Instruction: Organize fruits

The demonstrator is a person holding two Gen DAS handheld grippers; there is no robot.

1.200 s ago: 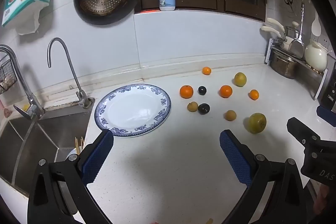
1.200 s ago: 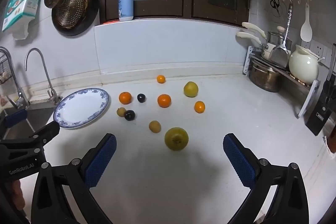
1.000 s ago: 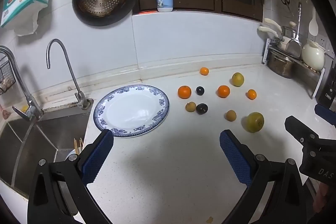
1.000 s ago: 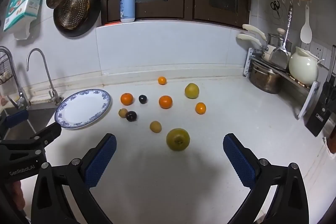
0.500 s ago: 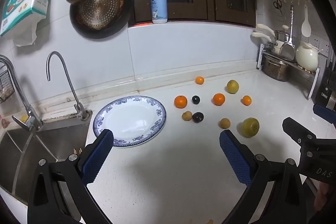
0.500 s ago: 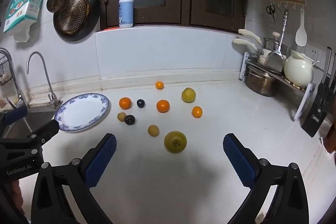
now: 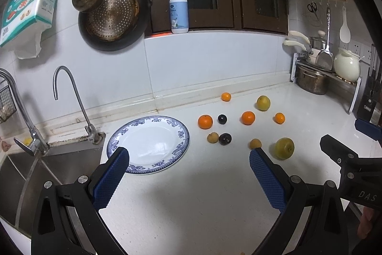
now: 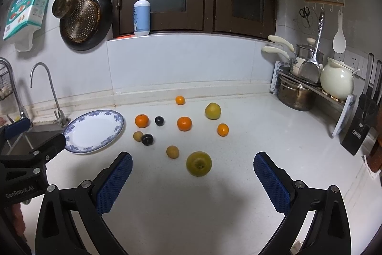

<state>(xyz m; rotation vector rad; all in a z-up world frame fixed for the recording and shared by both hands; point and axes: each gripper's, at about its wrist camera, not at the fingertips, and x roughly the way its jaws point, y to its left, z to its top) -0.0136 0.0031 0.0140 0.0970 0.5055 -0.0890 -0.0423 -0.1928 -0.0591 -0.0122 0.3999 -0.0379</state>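
A blue-rimmed white plate [image 7: 148, 140] [image 8: 94, 130] lies empty on the white counter beside the sink. Several fruits lie loose to its right: oranges [image 7: 205, 122] [image 8: 184, 123], two dark plums [image 7: 225, 138] [image 8: 147, 139], small brown fruits [image 7: 212, 137] [image 8: 172, 151] and two yellow-green pears [image 7: 284, 148] [image 8: 198, 163]. My left gripper [image 7: 188, 173] is open and empty, in front of the plate. My right gripper [image 8: 192, 177] is open and empty, just short of the near pear.
A sink [image 7: 28, 173] with two taps [image 7: 71, 97] lies left of the plate. A rack with a pot [image 8: 296, 94], a white jar [image 8: 337, 81] and a knife block [image 8: 360, 128] stands at the right. A soap bottle [image 8: 141, 13] stands on the ledge.
Both grippers have pulled back and risen a little; plate and fruits look smaller and farther. Nothing on the counter has moved. Both grippers stay open.
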